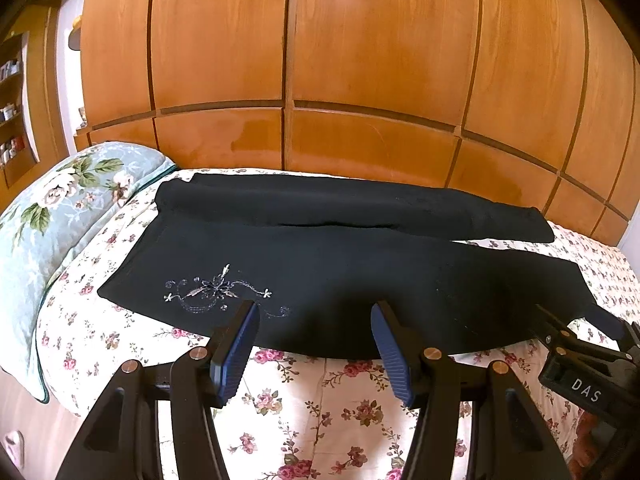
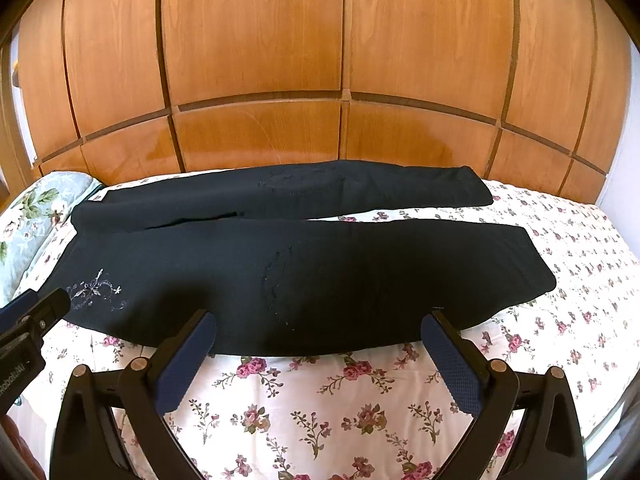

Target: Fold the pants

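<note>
Black pants (image 1: 320, 264) lie flat across the floral bed sheet (image 1: 320, 400), waist to the left, both legs running right, a gap between the leg ends. White embroidery (image 1: 218, 290) marks the near leg by the waist. They also show in the right wrist view (image 2: 304, 272). My left gripper (image 1: 314, 316) is open and empty, hovering at the near edge of the pants by the embroidery. My right gripper (image 2: 320, 326) is open wide and empty, at the near edge of the near leg further right. Each gripper shows at the edge of the other's view.
A floral pillow (image 1: 60, 208) lies at the left end of the bed. A wooden panelled wardrobe (image 1: 320, 60) rises right behind the bed. Shelves with small bottles (image 1: 10, 112) stand at far left. Bare sheet (image 2: 580, 260) lies right of the leg ends.
</note>
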`<state>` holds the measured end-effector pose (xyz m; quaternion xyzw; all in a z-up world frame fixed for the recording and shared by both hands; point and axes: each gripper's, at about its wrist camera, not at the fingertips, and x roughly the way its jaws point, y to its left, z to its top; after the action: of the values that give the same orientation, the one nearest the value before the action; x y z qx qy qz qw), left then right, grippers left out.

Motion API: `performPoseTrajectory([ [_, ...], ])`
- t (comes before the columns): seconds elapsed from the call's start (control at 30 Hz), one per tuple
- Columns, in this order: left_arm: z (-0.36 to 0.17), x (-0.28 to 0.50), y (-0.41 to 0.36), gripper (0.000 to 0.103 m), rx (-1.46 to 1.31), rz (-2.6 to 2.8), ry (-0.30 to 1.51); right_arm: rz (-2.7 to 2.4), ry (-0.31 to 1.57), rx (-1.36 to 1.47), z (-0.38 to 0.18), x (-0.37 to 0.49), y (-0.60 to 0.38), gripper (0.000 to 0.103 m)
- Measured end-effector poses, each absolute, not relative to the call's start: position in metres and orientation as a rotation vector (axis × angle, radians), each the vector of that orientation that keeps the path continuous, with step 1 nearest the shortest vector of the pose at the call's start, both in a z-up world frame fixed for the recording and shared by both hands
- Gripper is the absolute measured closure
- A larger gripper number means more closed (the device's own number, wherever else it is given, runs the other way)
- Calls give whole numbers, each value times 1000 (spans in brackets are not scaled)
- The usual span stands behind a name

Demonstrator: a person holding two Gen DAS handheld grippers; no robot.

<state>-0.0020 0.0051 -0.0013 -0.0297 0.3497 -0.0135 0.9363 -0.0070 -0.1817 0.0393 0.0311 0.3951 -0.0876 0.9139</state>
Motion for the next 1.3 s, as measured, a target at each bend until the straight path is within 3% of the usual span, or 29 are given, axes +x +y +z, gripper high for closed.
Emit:
performPoseTrajectory([
  [1.1, -12, 4, 4, 44, -70, -45, 749, -175, 834, 76, 34, -2, -182, 0],
  [1.3, -27, 17, 18, 44, -152, -136, 825, -138, 806, 110, 31, -2, -188, 0],
])
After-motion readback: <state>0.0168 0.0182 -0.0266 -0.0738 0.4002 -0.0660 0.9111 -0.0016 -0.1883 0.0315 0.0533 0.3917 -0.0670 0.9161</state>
